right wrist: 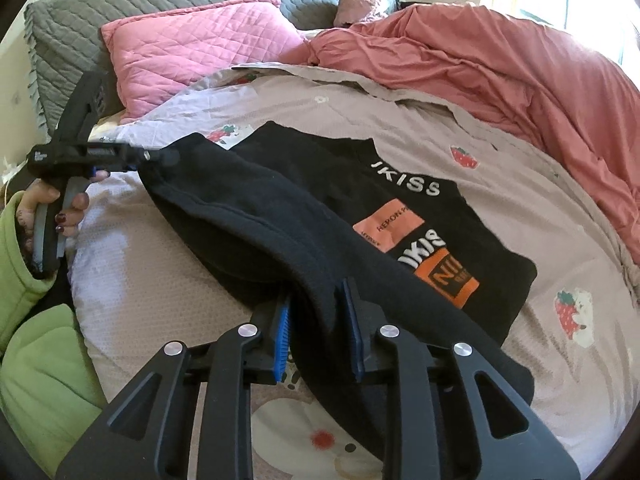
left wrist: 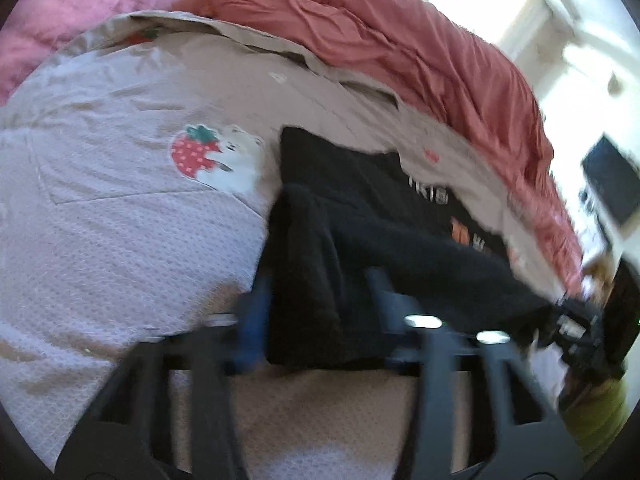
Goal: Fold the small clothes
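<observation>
Black knit fabric fills the foreground: the right gripper (right wrist: 316,340) is clamped on the near edge of a black garment (right wrist: 400,216), whose printed front lies flat on the strawberry-print bedsheet (right wrist: 520,176). Further off, the left gripper (right wrist: 154,156) appears to pinch the far end of that raised edge, though its own view is blurred. Folding well likely means carrying both ends across together, level and taut, toward the coral duvet (right wrist: 500,60) beyond.

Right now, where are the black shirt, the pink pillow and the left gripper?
black shirt (right wrist: 400,216), right wrist view, on its printed front.
pink pillow (right wrist: 192,52), right wrist view, on its quilted face.
left gripper (right wrist: 154,156), right wrist view, at its tips on the shirt's edge.
</observation>
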Motion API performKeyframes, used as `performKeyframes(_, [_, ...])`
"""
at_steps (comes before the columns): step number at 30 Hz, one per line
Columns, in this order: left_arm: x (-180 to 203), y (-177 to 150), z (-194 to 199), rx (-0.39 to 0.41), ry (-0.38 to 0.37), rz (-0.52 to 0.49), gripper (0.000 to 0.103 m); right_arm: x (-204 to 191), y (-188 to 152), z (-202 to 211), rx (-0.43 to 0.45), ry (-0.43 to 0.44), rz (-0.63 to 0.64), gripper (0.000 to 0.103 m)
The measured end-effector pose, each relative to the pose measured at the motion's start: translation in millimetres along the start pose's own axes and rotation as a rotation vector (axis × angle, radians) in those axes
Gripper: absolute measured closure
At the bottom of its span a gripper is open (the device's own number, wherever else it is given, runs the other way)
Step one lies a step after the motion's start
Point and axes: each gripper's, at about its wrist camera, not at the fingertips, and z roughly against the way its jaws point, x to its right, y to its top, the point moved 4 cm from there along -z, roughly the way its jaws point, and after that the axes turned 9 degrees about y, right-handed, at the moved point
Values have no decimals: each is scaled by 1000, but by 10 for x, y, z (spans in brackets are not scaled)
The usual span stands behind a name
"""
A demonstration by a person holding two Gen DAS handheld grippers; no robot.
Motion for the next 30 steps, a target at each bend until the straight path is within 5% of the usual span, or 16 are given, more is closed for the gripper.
performKeyframes(3, [85, -39, 4, 9, 32, -51, 92, 31, 24, -17, -2, -19, 4, 87])
performKeyframes(9, [-10, 56, 115, 66, -21, 7, 93, 225, 227, -34, 20, -55, 17, 88])
performKeyframes(14, [-37, 153, 221, 135, -67, 38, 81, 457, 441, -187, 3, -91, 31, 88])
performKeyframes(20, [-117, 227, 342, 204, -92, 87, 78, 900, 618, -631, -72, -127, -5, 87])
performKeyframes(25, [-124, 207, 285, 174, -76, 85, 73, 1081, 663, -933, -121, -190, 0, 64])
performKeyframes(30, [-94, 161, 208, 135, -84, 65, 69, 1405, 735, -865, -53, -254, -86, 55])
